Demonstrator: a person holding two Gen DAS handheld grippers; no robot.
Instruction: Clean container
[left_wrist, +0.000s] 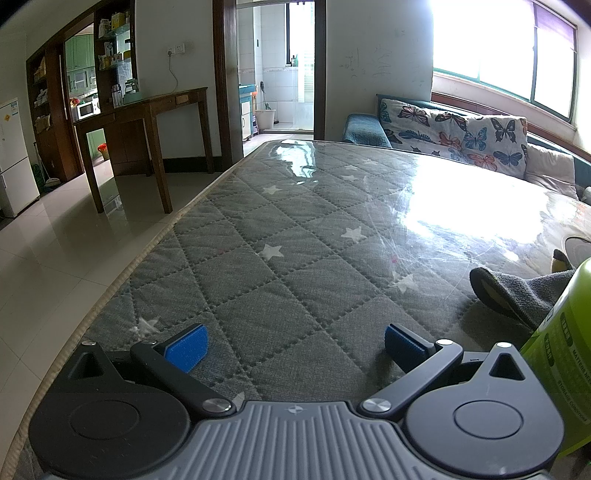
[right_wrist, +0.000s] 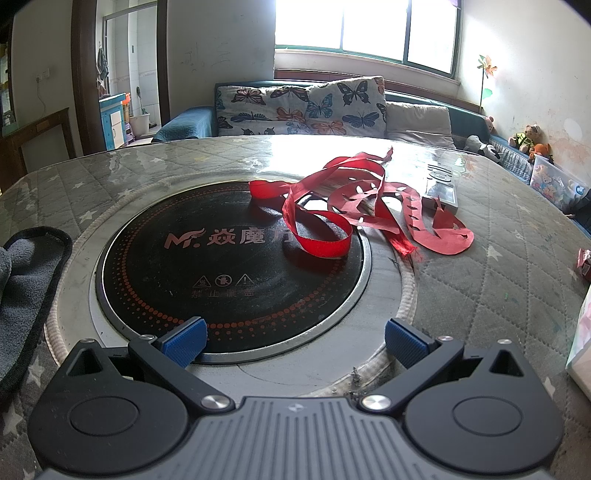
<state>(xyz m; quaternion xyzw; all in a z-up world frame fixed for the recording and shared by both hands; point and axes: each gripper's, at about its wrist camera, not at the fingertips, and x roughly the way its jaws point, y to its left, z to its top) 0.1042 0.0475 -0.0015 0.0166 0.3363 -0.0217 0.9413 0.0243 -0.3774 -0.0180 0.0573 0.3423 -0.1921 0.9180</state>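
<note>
Quilted table (left_wrist: 280, 236) under clear plastic, one round black cooktop (right_wrist: 229, 266) set in its middle; two grippers low over it.

One lime-green container (left_wrist: 565, 354), printed label, stands at the left view's right edge beside one grey cloth (left_wrist: 517, 291); one red ribbon (right_wrist: 354, 206) lies tangled across the cooktop's far rim; left gripper (left_wrist: 293, 343) and right gripper (right_wrist: 295, 341) both level, jaws spread wide, holding nothing.

Left wrist view: low over the grey quilted star-patterned tabletop (left_wrist: 288, 236), facing the doorway. Right wrist view: close above the round black induction hob (right_wrist: 229, 266), facing the window. Shared: the grey towel (left_wrist: 517, 291), butterfly-print sofa cushions (right_wrist: 295, 107).
</note>
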